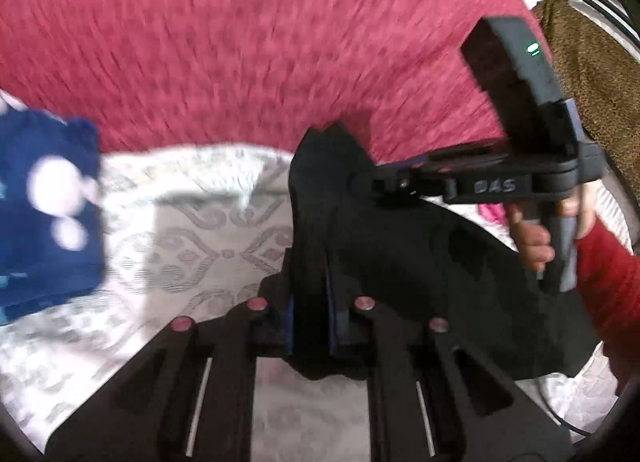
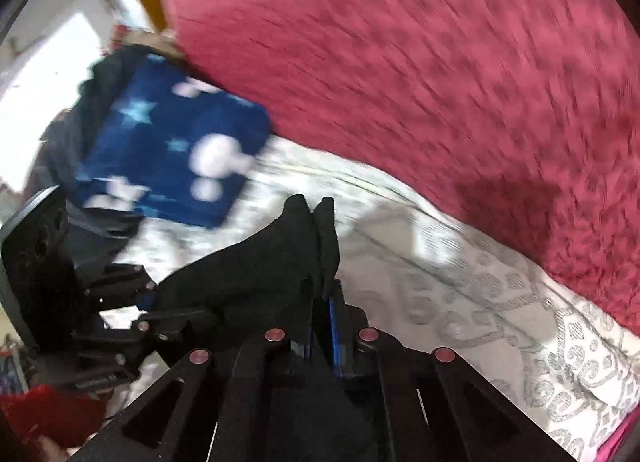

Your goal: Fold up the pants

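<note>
Pants: I am seeing the black pants point(image 1: 400, 262) lifted off the bed, bunched and stretched between my two grippers; in the right wrist view the same cloth point(image 2: 256, 270) is rising to a peak in front of the fingers.

Left gripper: I am holding the left gripper point(image 1: 312, 302) nearly closed, its blue-lined jaws pinching a thick fold of the pants that is standing up between them. From the right wrist view it point(image 2: 132, 318) is sitting low at the left edge, turned side-on, its fingers reaching into the cloth.

Right gripper: I am keeping the right gripper point(image 2: 320, 318) pressed together on a thin edge of the pants, only a narrow slit showing between the jaws. In the left wrist view it point(image 1: 384, 182) is lying across the frame, fingers pointing left into the fabric, camera mount sticking upward.

Right hand: my hand point(image 1: 532, 234) is wrapping the grip from below, a red sleeve point(image 1: 604, 282) running off behind it.

Bed: a white sheet with a grey pattern point(image 1: 192, 254) is lying under the pants.

Blanket: a fuzzy pink-red blanket point(image 2: 440, 62) is covering the far side of the bed, blurred.

Folded cloth: a blue piece with white spots and stars point(image 2: 176, 142) is resting on the sheet, apart from the pants.
</note>
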Demonstrator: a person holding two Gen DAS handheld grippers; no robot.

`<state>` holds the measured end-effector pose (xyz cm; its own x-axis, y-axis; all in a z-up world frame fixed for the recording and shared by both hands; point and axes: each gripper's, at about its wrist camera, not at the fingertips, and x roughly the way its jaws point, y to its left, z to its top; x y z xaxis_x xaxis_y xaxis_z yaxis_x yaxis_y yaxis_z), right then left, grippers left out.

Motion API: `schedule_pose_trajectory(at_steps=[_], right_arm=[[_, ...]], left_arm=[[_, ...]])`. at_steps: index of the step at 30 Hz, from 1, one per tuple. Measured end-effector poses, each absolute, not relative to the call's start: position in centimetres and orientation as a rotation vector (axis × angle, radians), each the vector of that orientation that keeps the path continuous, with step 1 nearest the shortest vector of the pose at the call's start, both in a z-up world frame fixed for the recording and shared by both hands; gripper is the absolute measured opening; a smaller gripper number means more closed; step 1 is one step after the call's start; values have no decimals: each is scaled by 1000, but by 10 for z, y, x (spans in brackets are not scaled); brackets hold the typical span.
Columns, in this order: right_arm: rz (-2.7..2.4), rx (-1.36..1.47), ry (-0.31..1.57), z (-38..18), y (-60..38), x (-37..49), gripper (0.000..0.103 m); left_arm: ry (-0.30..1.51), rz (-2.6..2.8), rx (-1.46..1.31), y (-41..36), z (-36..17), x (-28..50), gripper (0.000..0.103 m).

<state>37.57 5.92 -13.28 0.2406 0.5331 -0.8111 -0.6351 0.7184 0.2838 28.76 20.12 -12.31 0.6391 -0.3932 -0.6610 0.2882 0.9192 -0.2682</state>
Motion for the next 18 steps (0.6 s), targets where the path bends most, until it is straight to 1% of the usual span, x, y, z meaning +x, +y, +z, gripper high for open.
schedule_pose_trajectory(at_steps=[2,5,8,10,12,13,15,16,17,18], right_arm=[[890,-90,1054,-120,68,368,6],[1041,-50,1077,-123,88,363,6],[1046,-123,1167,-169,125,370,7],[950,-217,1261,-214,152,380,9],[849,-275,1318,-244,159,392,8],[858,-210,1318,-242,156,397,8],[814,-140,1303,-232,148,406,14],[750,-125,1245,-218,137,409,21],[713,-130,1209,-207,129,408,28],[663,-138,1173,-193,115,404,30]], left_arm=[[757,-363,-124,205,-101,256,14],[724,-285,-73,218,-100,222,16],[797,-207,-93,240,-139,225,19],[863,-96,-106,258,-178,249,19],[942,7,-112,273,-208,274,19],[978,9,-165,285,-221,280,19],[960,-31,-294,304,-224,276,19],[952,-43,-336,310,-220,273,20],[928,-59,-356,313,-215,269,27],[904,-68,-358,312,-213,265,45]])
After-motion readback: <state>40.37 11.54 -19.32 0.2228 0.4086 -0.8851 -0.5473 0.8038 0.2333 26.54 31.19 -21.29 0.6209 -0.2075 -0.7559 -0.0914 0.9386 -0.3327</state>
